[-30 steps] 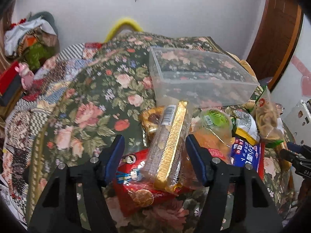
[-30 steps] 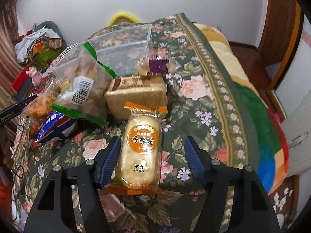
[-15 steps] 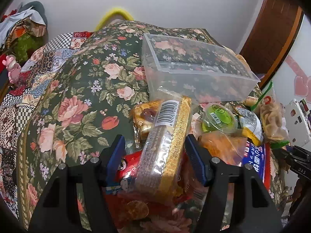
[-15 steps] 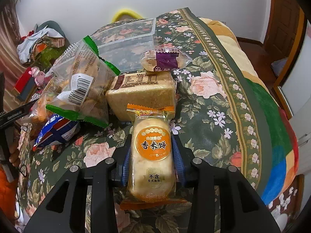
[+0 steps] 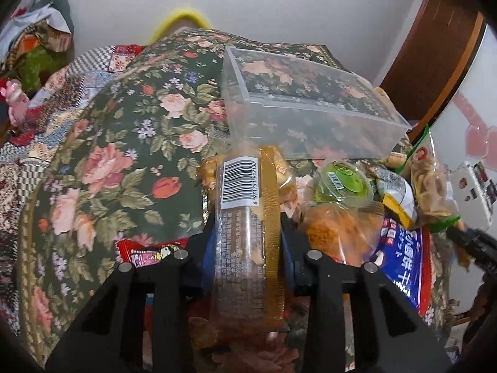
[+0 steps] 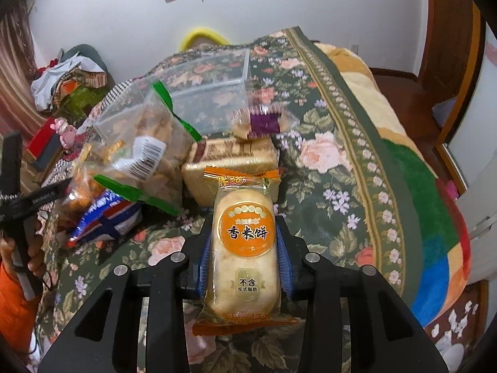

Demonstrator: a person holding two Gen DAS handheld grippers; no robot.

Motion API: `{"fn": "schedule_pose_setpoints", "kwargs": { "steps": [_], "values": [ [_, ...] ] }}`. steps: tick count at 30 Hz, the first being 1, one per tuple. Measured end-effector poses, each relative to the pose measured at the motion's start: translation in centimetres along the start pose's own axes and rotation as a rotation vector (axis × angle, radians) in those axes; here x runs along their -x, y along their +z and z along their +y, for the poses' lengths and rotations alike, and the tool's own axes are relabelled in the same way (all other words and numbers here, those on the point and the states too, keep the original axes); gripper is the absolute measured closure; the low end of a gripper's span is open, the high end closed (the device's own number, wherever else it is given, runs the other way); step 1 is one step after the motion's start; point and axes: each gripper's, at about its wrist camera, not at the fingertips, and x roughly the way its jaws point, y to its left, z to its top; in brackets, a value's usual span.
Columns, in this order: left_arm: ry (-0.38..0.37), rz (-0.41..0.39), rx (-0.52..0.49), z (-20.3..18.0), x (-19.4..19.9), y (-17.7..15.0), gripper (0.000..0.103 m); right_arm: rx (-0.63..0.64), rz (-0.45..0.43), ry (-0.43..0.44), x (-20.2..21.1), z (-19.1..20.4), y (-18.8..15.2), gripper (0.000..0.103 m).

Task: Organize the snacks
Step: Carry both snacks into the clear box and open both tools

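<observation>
My left gripper [image 5: 247, 248] is shut on a long clear packet with a gold strip and a barcode [image 5: 245, 217], lifted above the snack pile. My right gripper [image 6: 245, 248] is shut on an orange rice cracker pack [image 6: 245, 245], raised off the bed. A clear plastic box [image 5: 307, 115] stands empty on the floral bedspread just beyond the pile; it also shows in the right wrist view [image 6: 211, 93]. Loose snacks lie around: a green-lidded cup [image 5: 341, 180], a blue packet [image 5: 400, 258], a green-edged bag [image 6: 146, 155], a tan wafer pack [image 6: 233, 161], a purple cake [image 6: 264, 121].
The floral bedspread [image 5: 124, 155] stretches left of the box. A red snack bag [image 5: 149, 248] lies under my left gripper. The bed's right edge drops to a striped blanket [image 6: 419, 217]. Clothes are piled at the far left [image 6: 68, 80].
Both grippers closed on their packets and lifted them. The left one rose with the gold-strip packet toward the clear box; the right one raised the rice cracker pack.
</observation>
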Motion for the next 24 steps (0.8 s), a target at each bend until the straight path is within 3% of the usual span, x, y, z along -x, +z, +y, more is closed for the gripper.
{"fn": "schedule_pose_setpoints", "kwargs": {
  "steps": [10,24],
  "values": [
    [0.051,-0.075,-0.035,-0.6,4.2,0.0,0.068,0.022,-0.112,0.006,2.2,0.8,2.5,0.07],
    [0.004,-0.22,-0.03,-2.8,8.3,5.6,0.068,0.098,-0.283,0.041,2.7,2.7,8.3,0.07]
  ]
}}
